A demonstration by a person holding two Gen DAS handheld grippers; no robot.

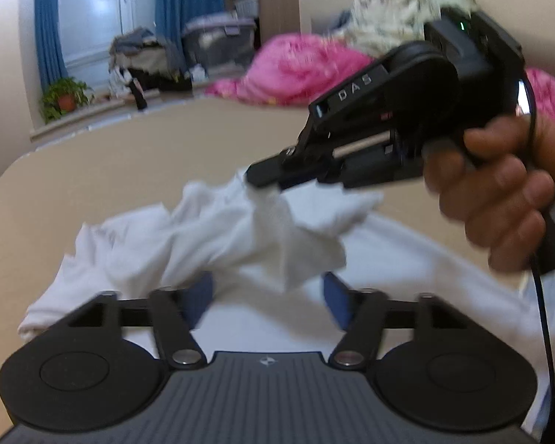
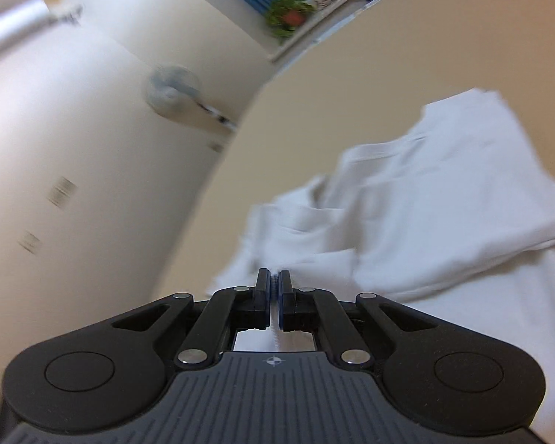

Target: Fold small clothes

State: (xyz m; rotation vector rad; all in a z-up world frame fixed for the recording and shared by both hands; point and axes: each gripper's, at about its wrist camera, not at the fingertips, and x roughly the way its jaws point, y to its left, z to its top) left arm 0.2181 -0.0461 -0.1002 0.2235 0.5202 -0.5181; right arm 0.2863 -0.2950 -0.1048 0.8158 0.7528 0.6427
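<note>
A small white garment (image 1: 211,233) lies crumpled on the beige surface (image 1: 92,170). In the left wrist view my left gripper (image 1: 268,298) is open, its blue pads apart over the near part of the cloth. My right gripper (image 1: 262,179), held in a hand, is shut on a bunched edge of the garment and lifts it. In the right wrist view the right gripper (image 2: 274,288) has its jaws closed on a thin white fold, with the rest of the garment (image 2: 444,199) spread ahead to the right.
A pink quilt (image 1: 299,70) and a pile of printed cloth (image 1: 399,11) lie at the back. A potted plant (image 1: 64,98) stands on the sill. A fan (image 2: 172,88) and the surface's left edge show in the right wrist view.
</note>
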